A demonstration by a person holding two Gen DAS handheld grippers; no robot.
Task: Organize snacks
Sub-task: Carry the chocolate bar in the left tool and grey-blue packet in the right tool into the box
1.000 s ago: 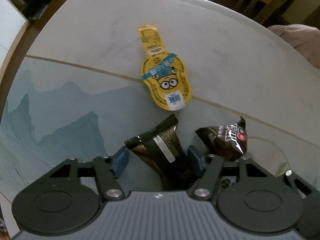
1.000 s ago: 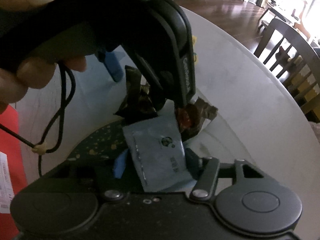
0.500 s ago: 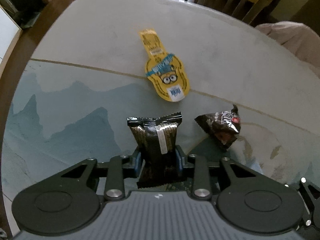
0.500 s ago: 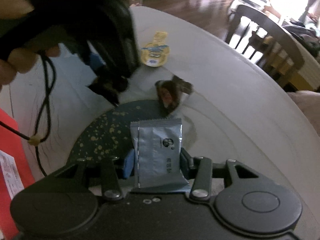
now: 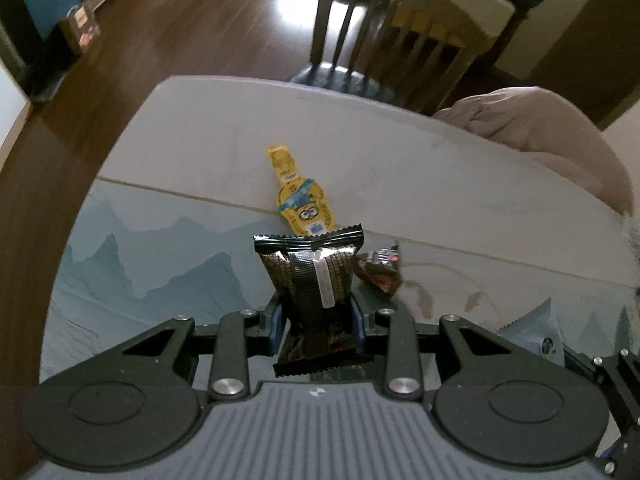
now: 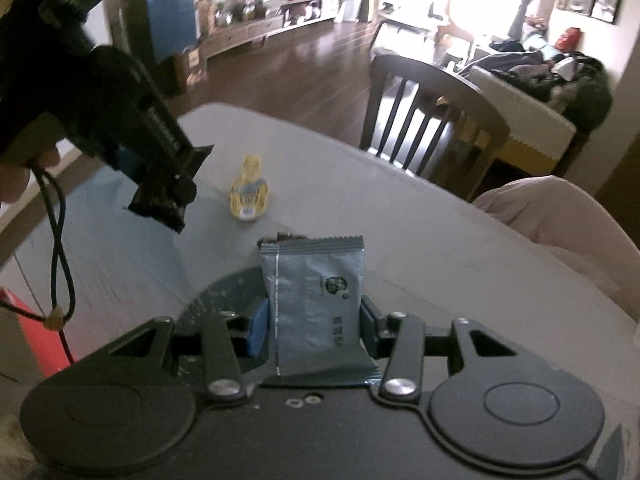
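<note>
While clamped, crinkly black packet (image 5: 310, 276) | left gripper (image 5: 316, 320) | matte blue sachet (image 6: 316, 300)

You're in a home, an open dining and living area: a round table (image 5: 400, 168) with dark wooden chairs (image 6: 432, 120), polished wood floor (image 6: 304, 68), a low sideboard (image 6: 256, 30) crowded with ornaments, and a sofa (image 6: 532, 120) heaped with clothes.

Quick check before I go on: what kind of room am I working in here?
Most likely a home dining area open to a living room: a pale table with a wooden dining chair pulled up, dark wood flooring, and a long low cabinet cluttered with household items by bright windows.
</note>
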